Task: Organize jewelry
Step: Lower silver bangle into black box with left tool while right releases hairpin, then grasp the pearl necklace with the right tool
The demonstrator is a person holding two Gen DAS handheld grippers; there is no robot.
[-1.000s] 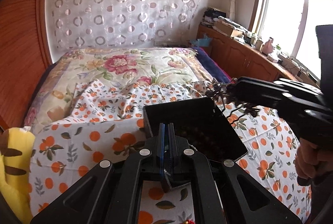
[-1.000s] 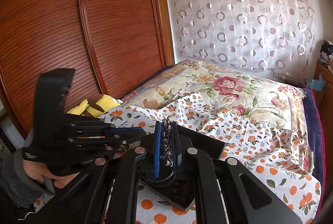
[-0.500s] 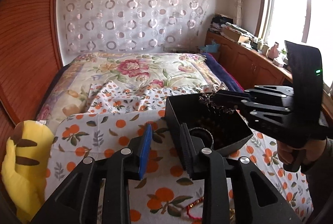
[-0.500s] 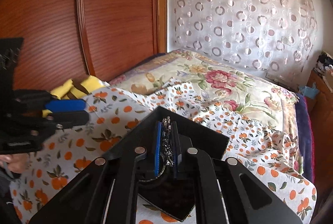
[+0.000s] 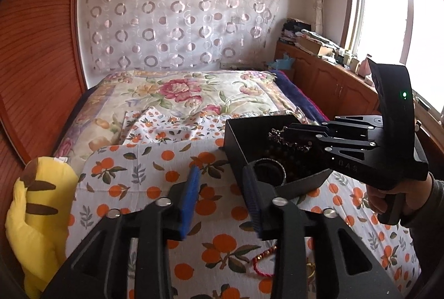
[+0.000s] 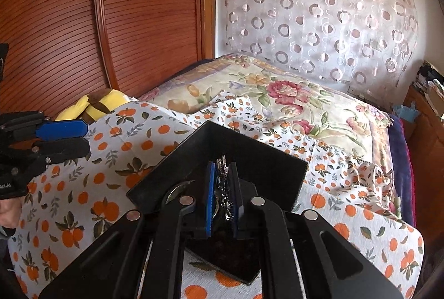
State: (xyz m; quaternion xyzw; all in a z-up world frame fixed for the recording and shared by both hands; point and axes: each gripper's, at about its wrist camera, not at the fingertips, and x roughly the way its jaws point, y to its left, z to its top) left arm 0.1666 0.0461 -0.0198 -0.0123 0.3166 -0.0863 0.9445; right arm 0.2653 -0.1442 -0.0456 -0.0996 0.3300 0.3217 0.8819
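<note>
A black open box (image 5: pixel 238 138) stands on the orange-print cloth; it also shows in the right wrist view (image 6: pixel 249 157). It holds dark beads and a silver bangle (image 5: pixel 273 163). My right gripper (image 6: pixel 223 188) is shut on a silver chain (image 6: pixel 222 182) and holds it over the box; the chain also shows in the left wrist view (image 5: pixel 288 139) hanging from the right gripper (image 5: pixel 285 131). My left gripper (image 5: pixel 222 188) is open and empty, just left of the box's near corner. A red beaded bracelet (image 5: pixel 262 261) lies on the cloth near me.
A yellow plush toy (image 5: pixel 36 218) lies at the bed's left edge. A floral quilt (image 5: pixel 180 93) covers the far bed. A wooden wardrobe (image 6: pixel 83 21) is on the left, a wooden cabinet (image 5: pixel 333 82) with clutter on the right under the window.
My left gripper has opened, letting go of the box's edge, and pulled back to the left. The right gripper holds the chain over the box.
</note>
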